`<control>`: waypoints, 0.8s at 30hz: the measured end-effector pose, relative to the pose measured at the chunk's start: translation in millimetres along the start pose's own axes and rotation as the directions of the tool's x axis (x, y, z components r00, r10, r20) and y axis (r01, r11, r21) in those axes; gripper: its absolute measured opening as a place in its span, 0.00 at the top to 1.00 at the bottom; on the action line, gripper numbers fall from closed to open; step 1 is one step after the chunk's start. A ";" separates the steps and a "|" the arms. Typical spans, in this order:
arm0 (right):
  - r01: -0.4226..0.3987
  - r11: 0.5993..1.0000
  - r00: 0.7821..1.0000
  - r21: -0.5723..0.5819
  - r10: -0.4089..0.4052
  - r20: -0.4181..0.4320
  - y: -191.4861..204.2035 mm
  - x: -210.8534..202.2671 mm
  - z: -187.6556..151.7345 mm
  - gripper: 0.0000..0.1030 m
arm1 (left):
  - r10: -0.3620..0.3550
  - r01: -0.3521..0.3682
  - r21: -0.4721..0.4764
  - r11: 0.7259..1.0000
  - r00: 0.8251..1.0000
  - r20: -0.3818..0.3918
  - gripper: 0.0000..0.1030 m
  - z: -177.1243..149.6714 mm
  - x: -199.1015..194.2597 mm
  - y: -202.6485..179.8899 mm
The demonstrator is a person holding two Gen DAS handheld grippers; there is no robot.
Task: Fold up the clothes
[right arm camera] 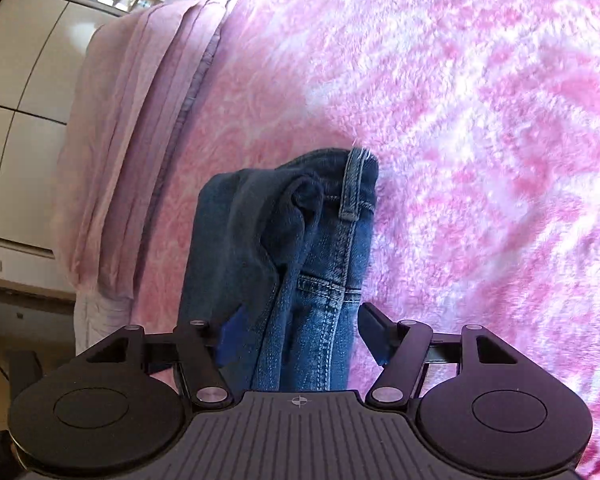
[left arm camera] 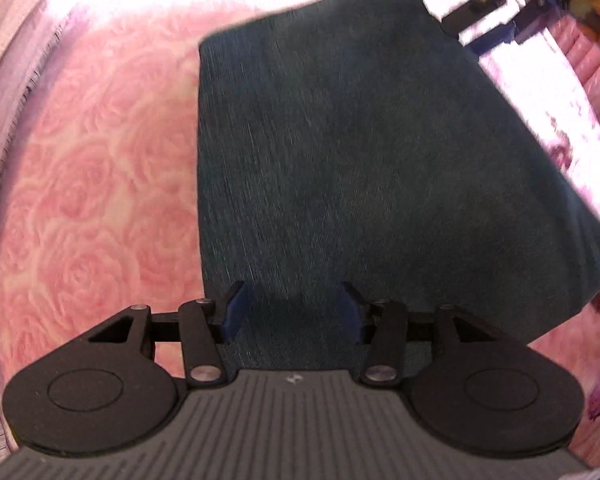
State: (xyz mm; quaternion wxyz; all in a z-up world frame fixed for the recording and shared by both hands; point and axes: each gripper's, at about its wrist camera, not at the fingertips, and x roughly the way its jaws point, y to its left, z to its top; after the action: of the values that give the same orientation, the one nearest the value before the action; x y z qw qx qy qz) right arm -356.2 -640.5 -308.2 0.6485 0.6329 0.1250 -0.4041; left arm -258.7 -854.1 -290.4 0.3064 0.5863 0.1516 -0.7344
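Dark blue denim jeans point(left arm camera: 360, 152) lie folded over fluffy pink rose-patterned blanket point(left arm camera: 100, 184). Left gripper point(left arm camera: 292, 312): jaws apart, straddling denim edge, not clamped. Right gripper point(right arm camera: 300, 332): jaws apart around bunched jeans waistband end point(right arm camera: 320, 240), unpinched.

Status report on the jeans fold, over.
Left gripper open, fingers straddling the jeans. Right gripper open around the bunched waistband end. Pink blanket underneath, nothing blocking.

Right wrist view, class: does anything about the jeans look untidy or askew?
Yes. The jeans sit bunched between the right tool's fingers, waistband and belt loop twisted up, layers uneven rather than flat. In the left wrist view, the denim looks smooth.
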 end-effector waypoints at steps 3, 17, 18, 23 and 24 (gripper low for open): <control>0.015 1.000 1.000 -0.006 -0.015 0.010 6.2 9.3 7.0 0.37 | 0.007 -0.007 -0.009 1.000 1.000 0.016 0.56 -4.3 -5.7 0.7; 0.005 0.753 0.984 -0.658 -0.120 -0.131 102.9 43.0 110.1 0.26 | -0.055 0.096 -0.748 0.657 0.995 0.080 0.38 -88.0 -38.3 63.2; -0.021 0.730 0.975 -0.683 -0.137 -0.177 106.1 59.6 120.7 0.26 | -0.069 0.122 -0.799 0.589 0.993 0.100 0.38 -96.8 -34.2 63.4; -0.143 0.704 0.901 -0.696 -0.199 -0.386 115.1 136.5 159.4 0.26 | -0.103 0.274 -0.936 0.221 0.961 0.257 0.38 -137.3 -4.5 60.0; -0.163 0.713 0.879 -0.682 -0.209 -0.428 114.7 150.6 162.6 0.26 | -0.100 0.286 -0.942 0.178 0.957 0.272 0.38 -141.3 0.0 59.1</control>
State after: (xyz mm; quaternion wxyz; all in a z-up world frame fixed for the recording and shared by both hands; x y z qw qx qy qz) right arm -238.0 -860.1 -299.8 0.7824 0.4169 0.4317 -0.1664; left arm -113.0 -817.2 -320.0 0.5210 0.1818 0.6288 -0.5479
